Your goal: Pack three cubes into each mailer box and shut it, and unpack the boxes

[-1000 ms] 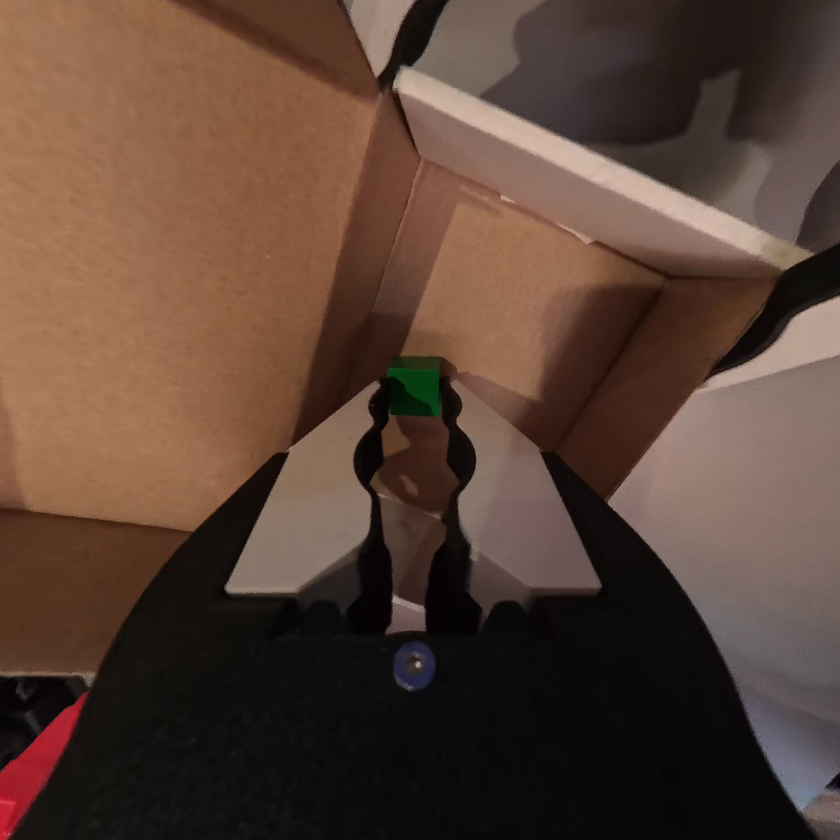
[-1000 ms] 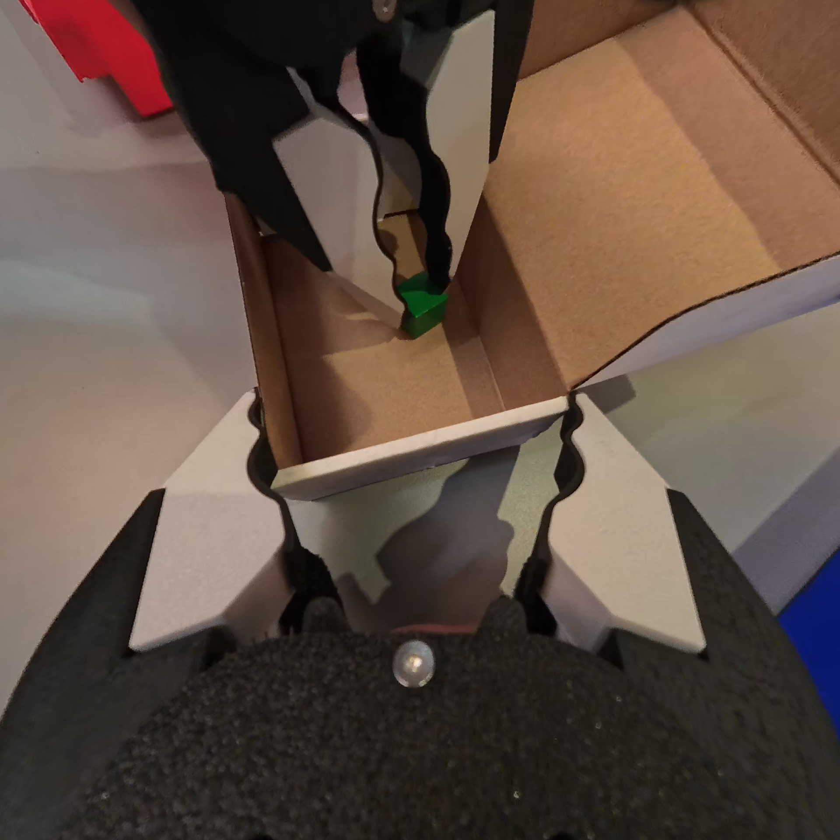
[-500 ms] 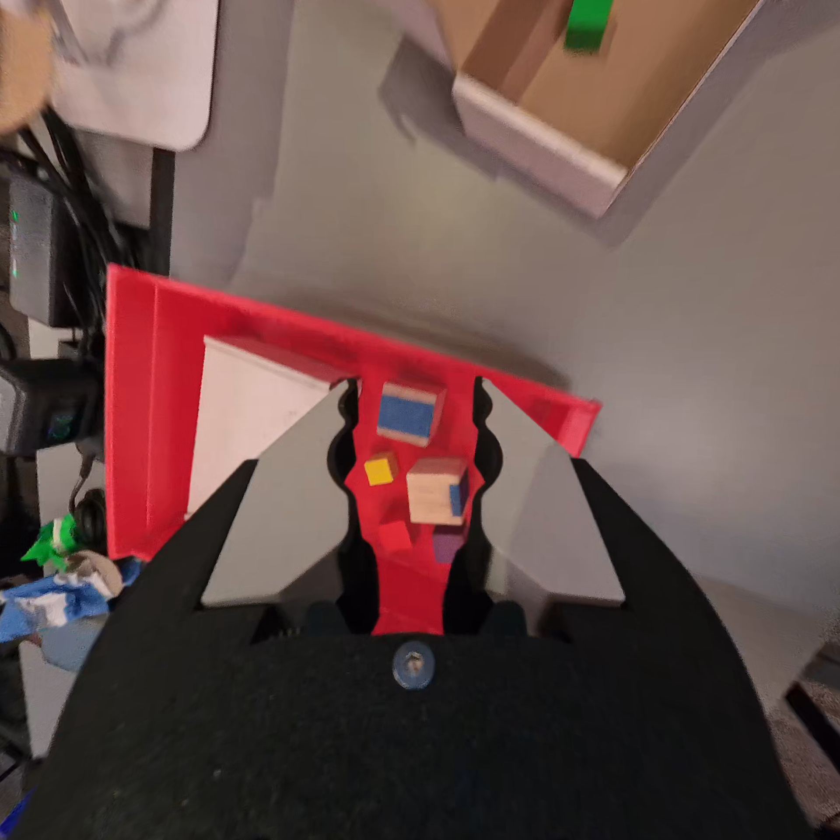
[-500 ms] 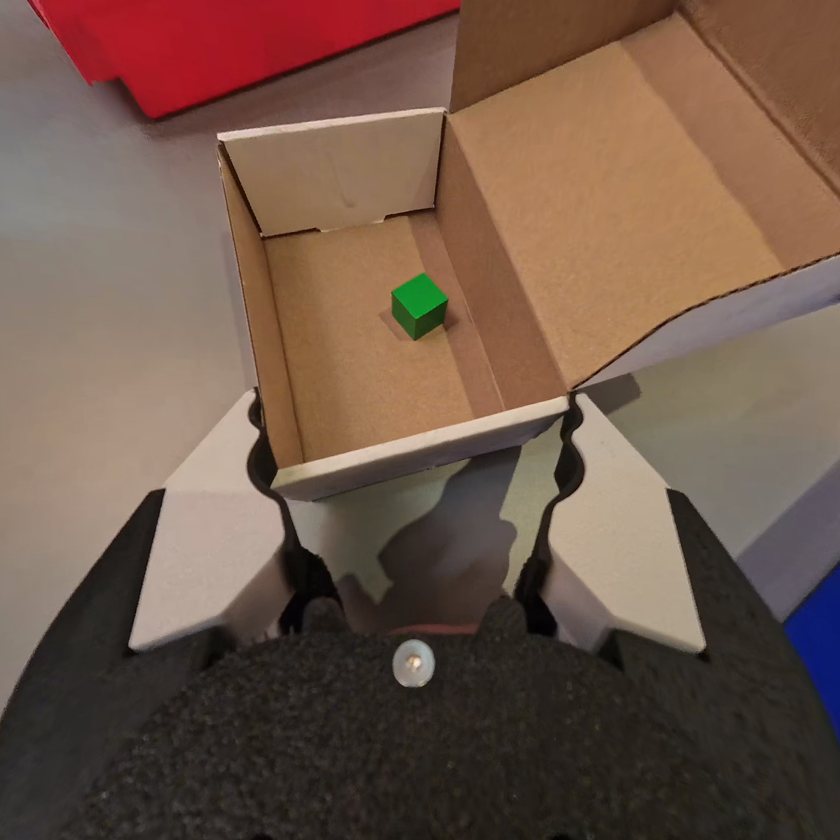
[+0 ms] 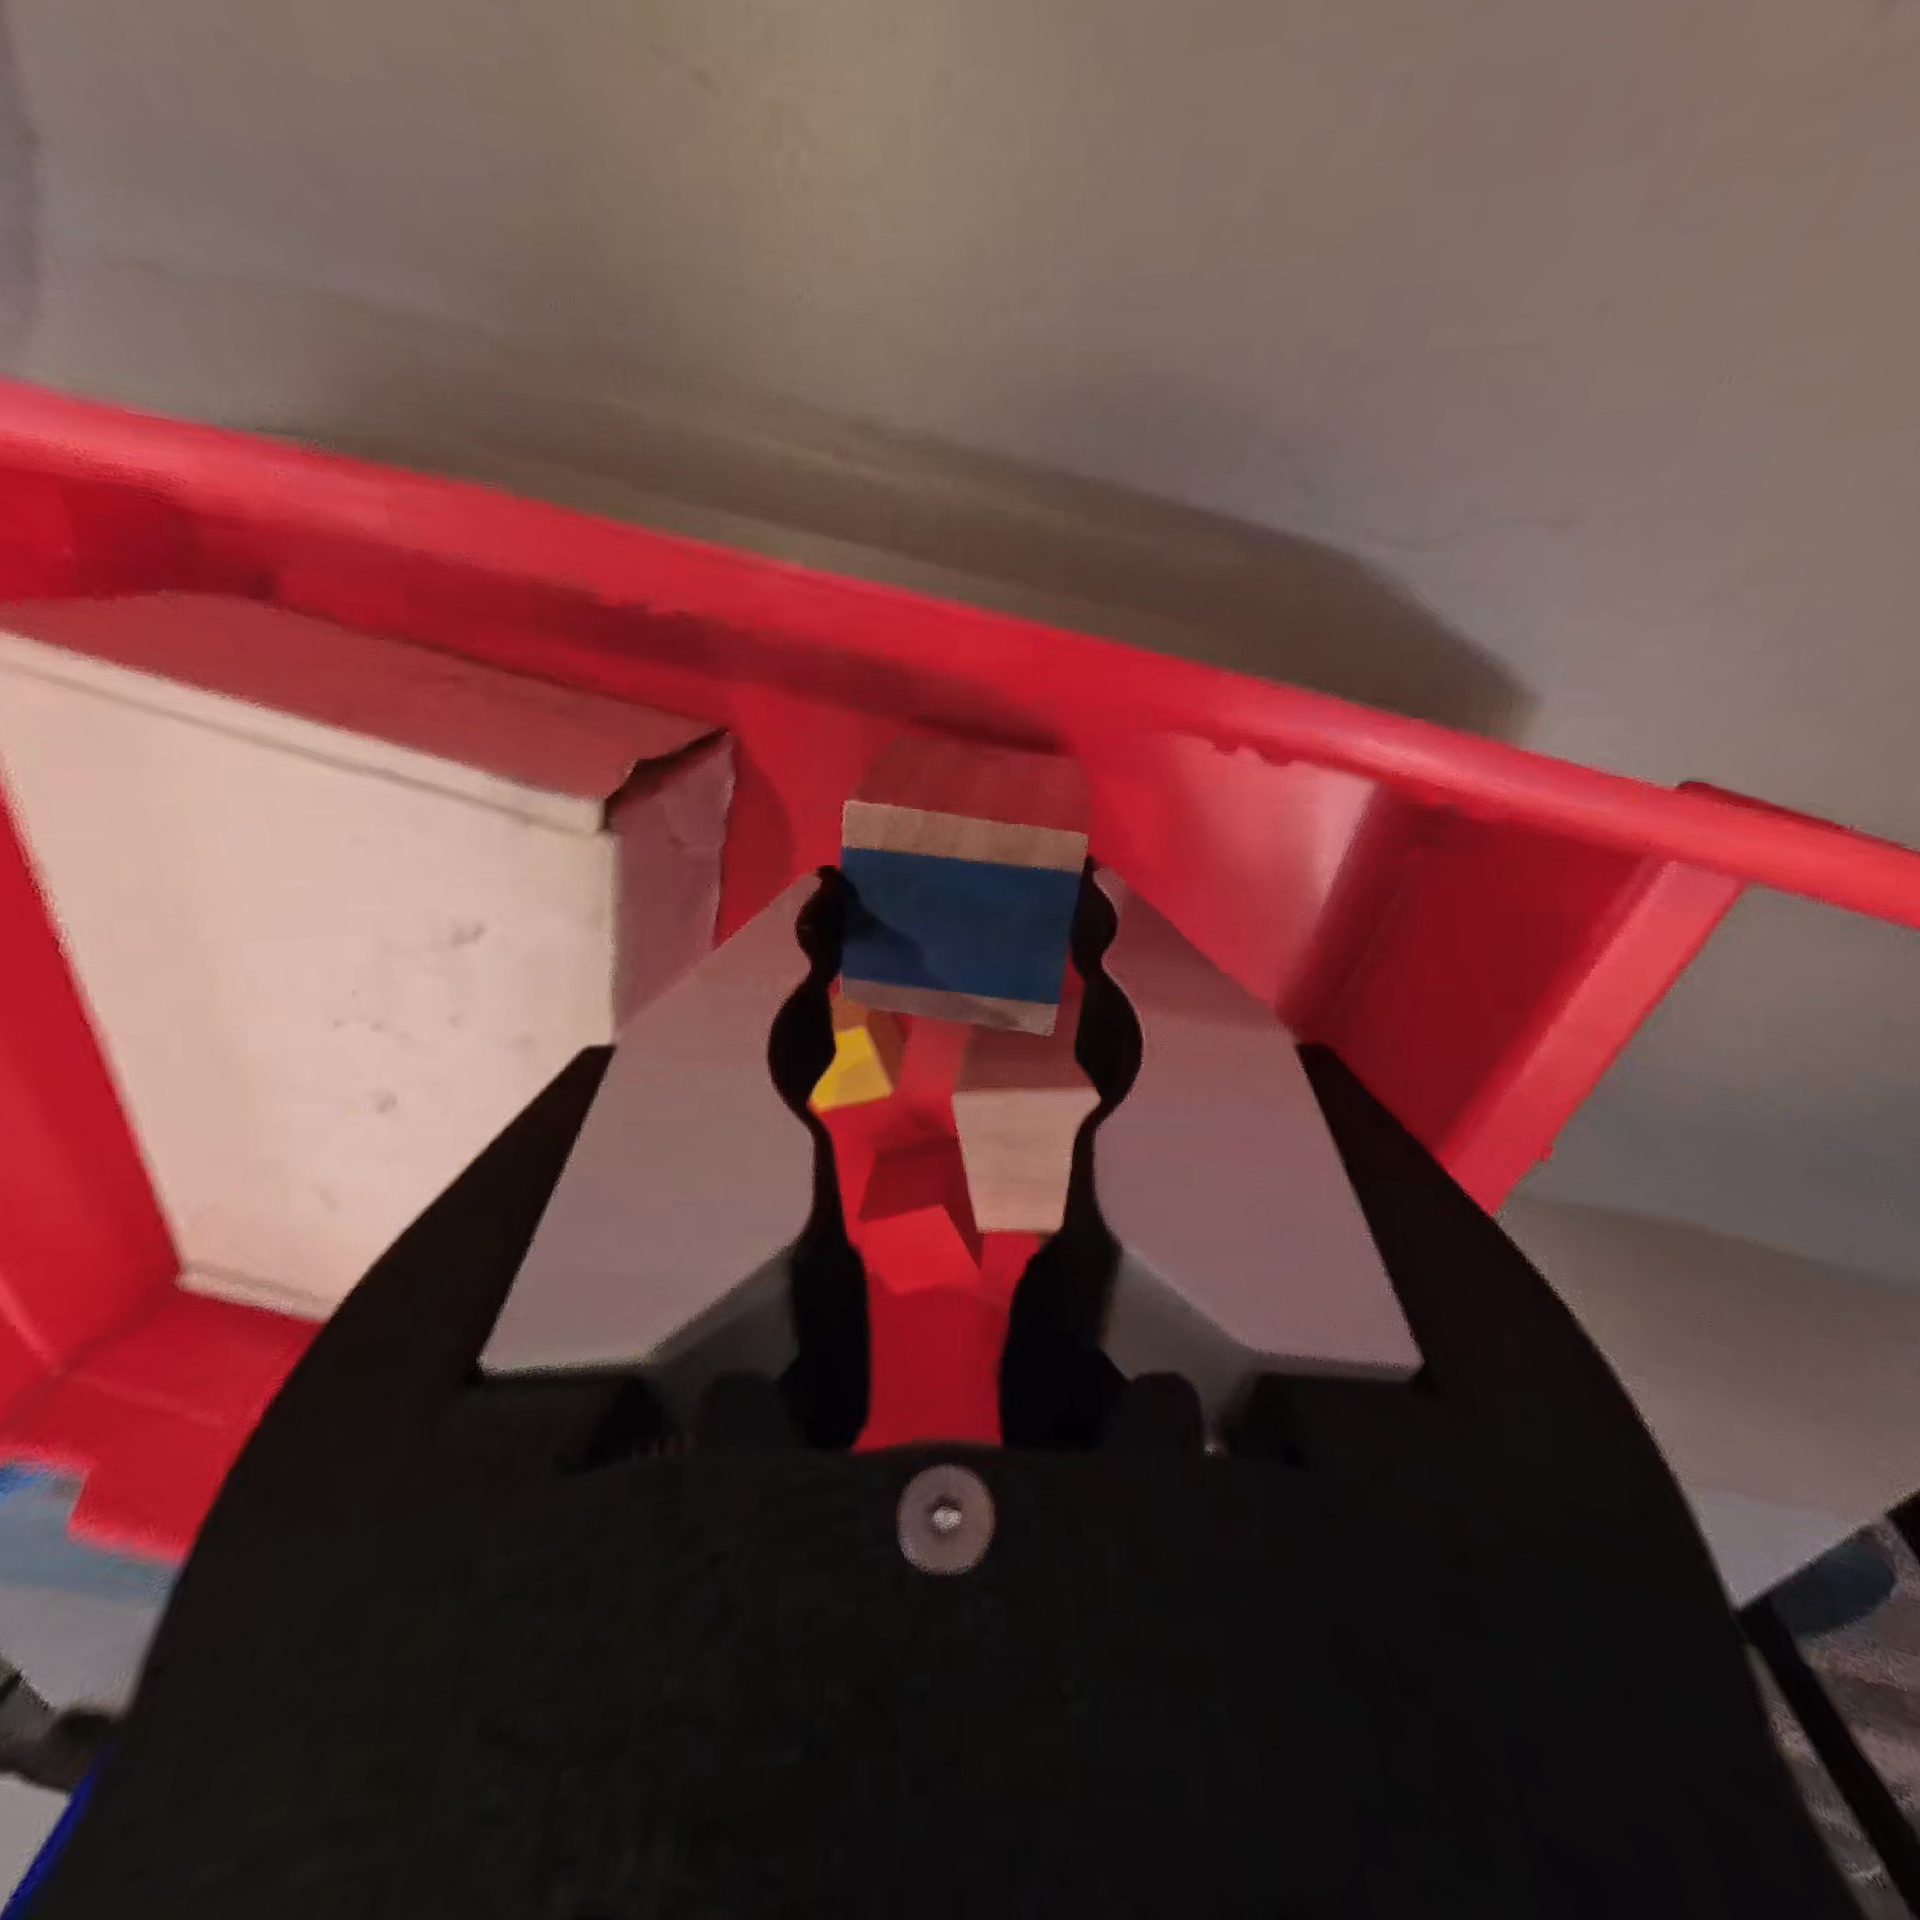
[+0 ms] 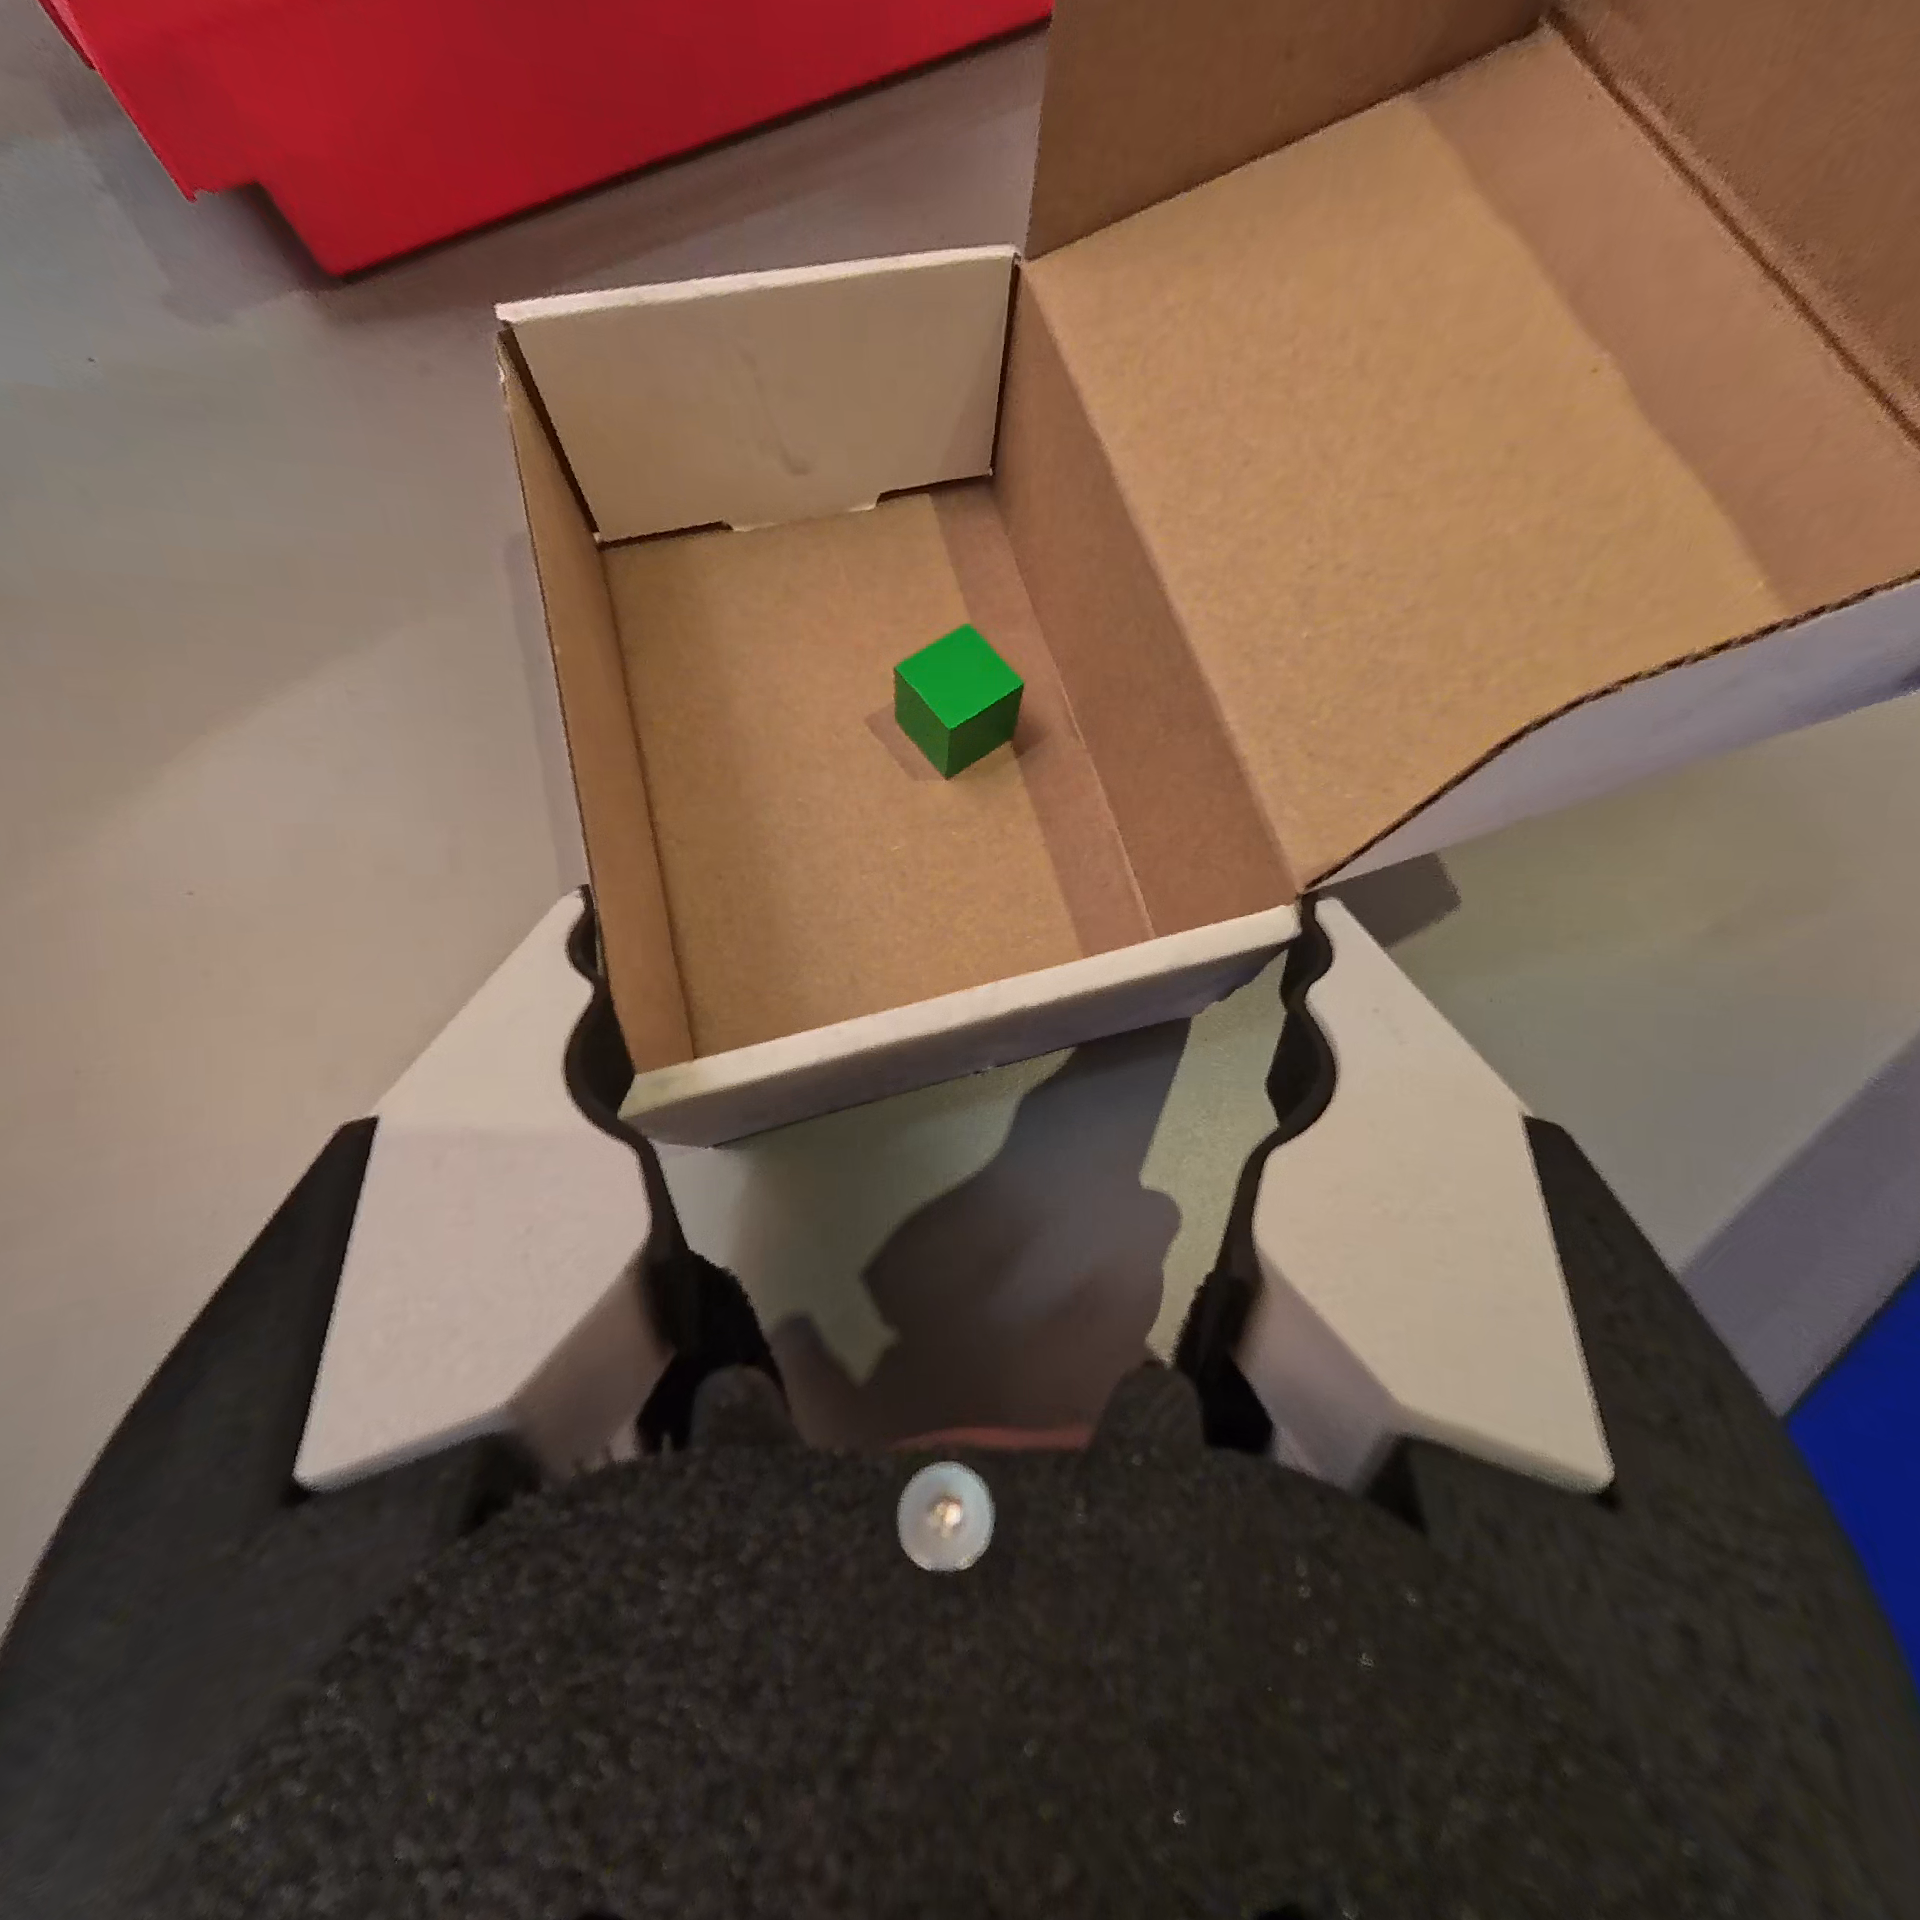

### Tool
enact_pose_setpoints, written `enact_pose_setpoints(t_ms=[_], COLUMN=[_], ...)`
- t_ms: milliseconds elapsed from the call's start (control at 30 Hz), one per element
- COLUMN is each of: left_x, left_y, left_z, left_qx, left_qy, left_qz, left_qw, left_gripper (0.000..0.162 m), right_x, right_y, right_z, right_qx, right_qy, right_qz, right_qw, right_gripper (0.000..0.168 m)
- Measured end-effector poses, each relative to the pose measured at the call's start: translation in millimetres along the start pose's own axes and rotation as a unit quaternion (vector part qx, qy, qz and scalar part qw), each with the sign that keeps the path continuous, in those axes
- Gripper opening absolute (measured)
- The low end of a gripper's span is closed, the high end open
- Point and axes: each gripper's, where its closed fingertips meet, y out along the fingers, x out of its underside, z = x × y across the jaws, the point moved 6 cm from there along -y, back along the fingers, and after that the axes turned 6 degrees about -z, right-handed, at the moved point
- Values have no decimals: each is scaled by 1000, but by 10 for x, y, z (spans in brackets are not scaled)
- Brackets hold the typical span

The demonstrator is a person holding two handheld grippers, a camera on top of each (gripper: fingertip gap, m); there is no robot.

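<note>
In the left wrist view my left gripper (image 5: pixel 956 935) is down inside a red bin (image 5: pixel 935 665). Its fingertips stand on either side of a wooden cube with a blue face (image 5: pixel 951 920), very close to its sides, with the jaws still apart. Below it lie a yellow cube (image 5: pixel 852 1075), a plain wooden cube (image 5: pixel 1013 1153) and a red cube (image 5: pixel 914 1179). In the right wrist view my right gripper (image 6: pixel 940 977) is wide open, with its fingertips at the two near corners of an open mailer box (image 6: pixel 935 1060). One green cube (image 6: pixel 958 698) sits on the box floor.
A shut white box (image 5: pixel 312 935) stands in the left part of the red bin. The mailer's lid (image 6: pixel 1455 416) stands open to the right. The red bin's corner (image 6: pixel 520 104) lies beyond the mailer on the grey table. A blue thing (image 6: pixel 1860 1382) shows at the right edge. There is about 30 cm between the tips of the two grippers. From my right tips it is roughly 5 cm to the green cube (image 6: pixel 958 698); from my left, 25 cm.
My left gripper let go of the green cube in the mailer, left the box, and moved down into the red bin around the blue-faced cube. The right gripper has not moved.
</note>
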Motion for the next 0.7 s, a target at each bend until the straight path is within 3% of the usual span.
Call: enact_pose_setpoints(t_ms=[100,167,267,333,500,700], left_x=[47,-35,-434,-820,-1733,-2388], left_y=[-440,-904,-1545,-1708,-1194,-509], left_z=[-101,-118,133,429,948,1048], left_qx=[-51,-92,-81,-48,6,71], left_qy=[-22,-33,-7,45,140,126], left_qz=[15,68,197,255,216,172], left_qw=[998,993,977,965,966,974], left_gripper=[42,41,41,41,41,41], right_x=[1,0,0,0,-1,-5], right_y=[-1,-1,0,-2,-3,1], right_z=[-3,-2,-2,-1,-6,-7], right_qx=[2,1,0,-2,1,1], right_qy=[-2,-2,-3,-4,-7,-5], right_qz=[1,1,0,0,-1,-1], right_qw=[1000,1000,1000,1000,1000,1000], right_gripper=[126,126,126,126,126,126])
